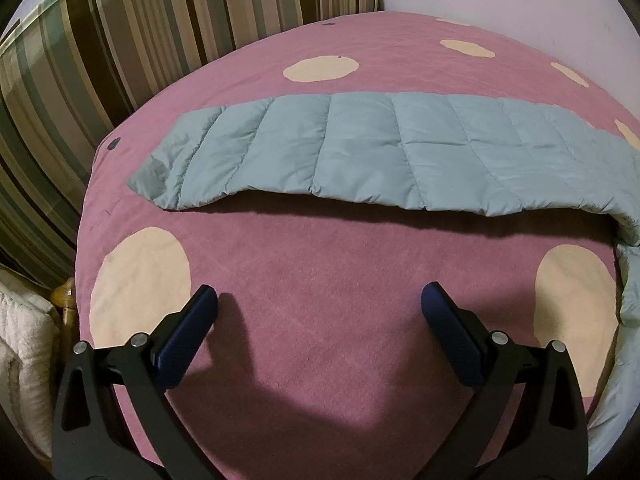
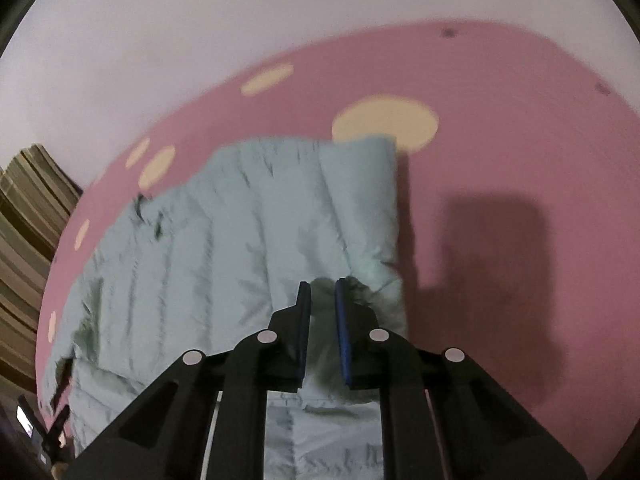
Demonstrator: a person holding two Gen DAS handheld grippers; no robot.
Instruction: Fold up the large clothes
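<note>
Jacket (image 2: 240, 232) fabric sits clenched in our right gripper (image 2: 323, 284); our left gripper (image 1: 319, 296), released, hovers over bare bedspread (image 1: 320, 260) near its sleeve

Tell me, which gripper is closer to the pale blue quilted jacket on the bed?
Right. The right gripper is shut on a fold of the jacket. The left gripper hangs open over the bare pink bedcover, apart from the jacket's near edge.
</note>
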